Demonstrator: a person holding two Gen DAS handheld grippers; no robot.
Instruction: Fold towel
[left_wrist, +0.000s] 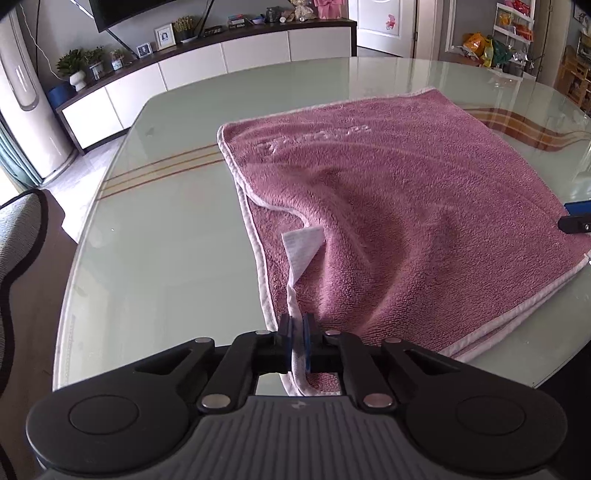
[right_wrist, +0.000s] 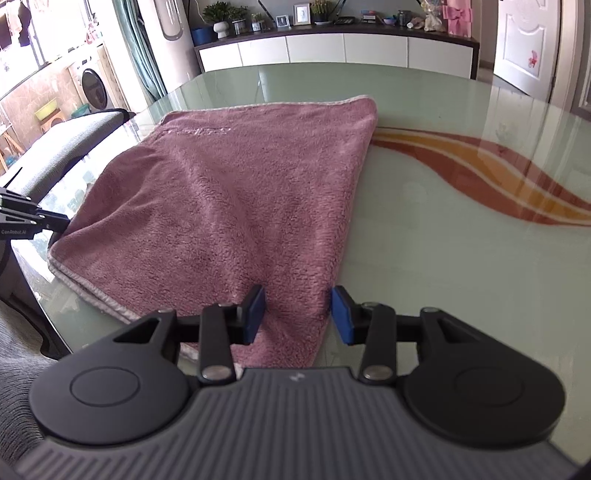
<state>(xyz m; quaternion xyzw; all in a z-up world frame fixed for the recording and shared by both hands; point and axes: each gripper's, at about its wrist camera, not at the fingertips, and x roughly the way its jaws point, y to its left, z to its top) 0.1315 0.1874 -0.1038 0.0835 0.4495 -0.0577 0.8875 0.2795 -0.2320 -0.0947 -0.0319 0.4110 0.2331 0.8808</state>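
A pink towel (left_wrist: 406, 206) with a pale hem lies folded double on the glass table (left_wrist: 155, 229). My left gripper (left_wrist: 296, 326) is shut on the hem of its near left corner and lifts that corner slightly; a white care label (left_wrist: 301, 249) sticks up just beyond. In the right wrist view the same towel (right_wrist: 229, 206) stretches away, and my right gripper (right_wrist: 297, 308) stands open with the near right corner between its blue pads (right_wrist: 341, 314). The left gripper's tip (right_wrist: 48, 223) shows at the towel's left edge, and the right gripper's tip (left_wrist: 576, 218) at its right edge.
The table (right_wrist: 443, 240) is round, glass-topped, with orange and brown stripes (right_wrist: 498, 173) to the right of the towel. A grey chair (right_wrist: 74, 144) stands at the left edge. A white sideboard (left_wrist: 229, 62) with plants and frames lines the far wall.
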